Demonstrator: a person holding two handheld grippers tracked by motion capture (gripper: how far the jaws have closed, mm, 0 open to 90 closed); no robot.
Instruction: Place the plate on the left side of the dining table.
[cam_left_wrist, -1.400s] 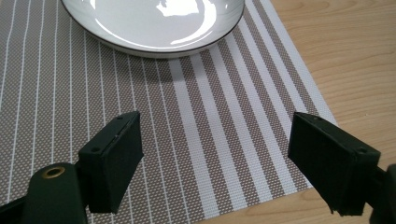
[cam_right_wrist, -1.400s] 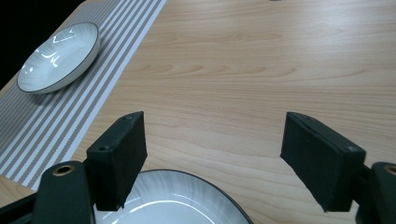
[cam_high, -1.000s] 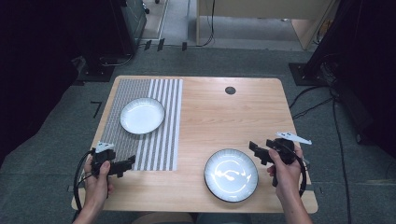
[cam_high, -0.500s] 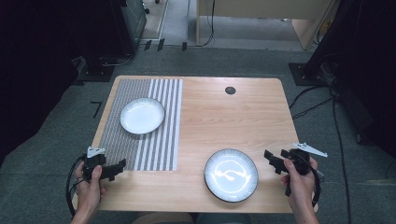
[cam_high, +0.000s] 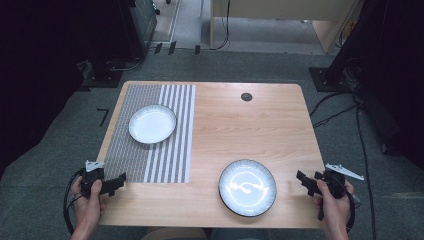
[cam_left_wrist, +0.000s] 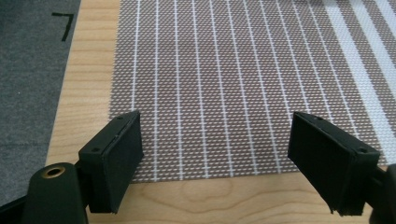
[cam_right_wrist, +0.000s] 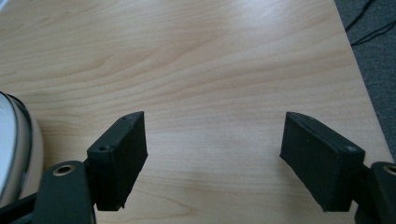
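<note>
We note two matte black grippers. The left gripper (cam_high: 116, 184) carries a grey three-cornered plate and a looped black cable; the right gripper (cam_high: 306, 183) carries a like plate. Each has two blocky rectangular jaws with small screw holes and a brass-ringed hole at the base. Forearms are bare of sleeves.

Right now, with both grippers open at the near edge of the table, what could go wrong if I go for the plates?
The dark-rimmed plate sits close to the near edge of the table; a nudge from the right gripper could push it off. The left gripper hovers at the corner of the striped mat; catching that corner could drag the mat and the white plate on it.
</note>
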